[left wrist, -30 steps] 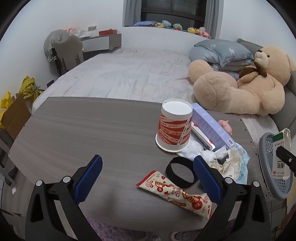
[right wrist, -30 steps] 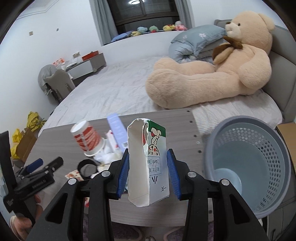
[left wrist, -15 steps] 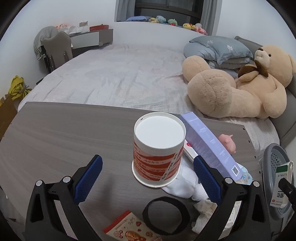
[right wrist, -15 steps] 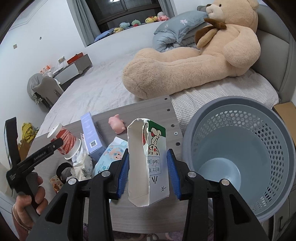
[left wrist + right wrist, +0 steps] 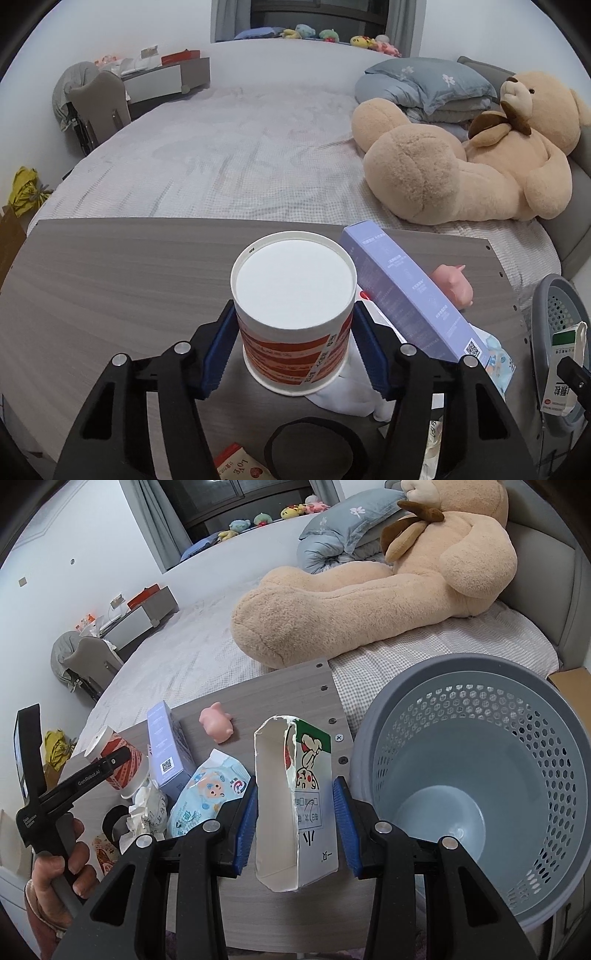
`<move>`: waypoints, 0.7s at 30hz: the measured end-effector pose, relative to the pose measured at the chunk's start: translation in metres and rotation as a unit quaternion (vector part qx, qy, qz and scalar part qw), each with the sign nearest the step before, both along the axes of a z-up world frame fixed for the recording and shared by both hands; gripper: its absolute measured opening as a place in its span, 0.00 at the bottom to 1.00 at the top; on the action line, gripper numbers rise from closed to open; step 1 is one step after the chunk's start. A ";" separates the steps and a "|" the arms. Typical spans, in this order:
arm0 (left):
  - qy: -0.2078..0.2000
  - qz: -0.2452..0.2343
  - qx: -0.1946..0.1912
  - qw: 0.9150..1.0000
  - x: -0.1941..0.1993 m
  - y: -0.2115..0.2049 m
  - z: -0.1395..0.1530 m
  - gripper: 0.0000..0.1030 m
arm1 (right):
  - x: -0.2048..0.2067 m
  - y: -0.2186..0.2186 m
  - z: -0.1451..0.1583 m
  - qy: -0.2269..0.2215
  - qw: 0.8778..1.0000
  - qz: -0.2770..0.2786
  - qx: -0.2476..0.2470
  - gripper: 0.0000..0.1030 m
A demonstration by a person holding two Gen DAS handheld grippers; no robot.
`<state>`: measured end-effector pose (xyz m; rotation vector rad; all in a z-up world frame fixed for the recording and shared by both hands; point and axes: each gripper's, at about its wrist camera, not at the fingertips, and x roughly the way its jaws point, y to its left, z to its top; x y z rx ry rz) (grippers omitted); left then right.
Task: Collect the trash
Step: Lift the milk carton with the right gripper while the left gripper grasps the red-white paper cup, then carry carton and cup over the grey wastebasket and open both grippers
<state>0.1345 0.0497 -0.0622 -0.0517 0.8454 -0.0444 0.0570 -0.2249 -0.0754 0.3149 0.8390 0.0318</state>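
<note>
Jaws of the right gripper clamped on an opened milk carton beside an empty bin, left gripper closed around an upturned paper cup on the table.

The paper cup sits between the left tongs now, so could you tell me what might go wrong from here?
1. The paper cup stands upside down on crumpled white tissue; lifting may drag it along.
2. The purple box leans beside the cup and could topple.
3. The right tongs hold the milk carton beside the bin, not over it; releasing now may miss.
</note>
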 end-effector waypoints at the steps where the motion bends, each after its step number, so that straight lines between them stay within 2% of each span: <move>1: -0.001 0.000 0.000 1.000 -0.001 0.000 0.001 0.58 | -0.001 0.000 0.000 0.000 1.000 0.000 0.000 0.38; 6: -0.014 0.003 0.001 1.000 -0.010 0.006 0.014 0.58 | -0.004 -0.001 0.003 -0.004 1.000 0.000 0.001 0.38; 12: -0.050 -0.007 0.002 0.999 -0.035 -0.002 0.049 0.58 | -0.013 -0.007 0.013 -0.017 1.000 -0.004 -0.002 0.38; 17: -0.070 -0.046 -0.009 0.996 -0.058 -0.034 0.073 0.58 | -0.028 -0.022 0.018 -0.023 1.000 -0.014 -0.004 0.38; 21: -0.077 -0.097 -0.020 0.992 -0.074 -0.076 0.083 0.58 | -0.042 -0.043 0.021 -0.026 0.999 -0.029 -0.006 0.38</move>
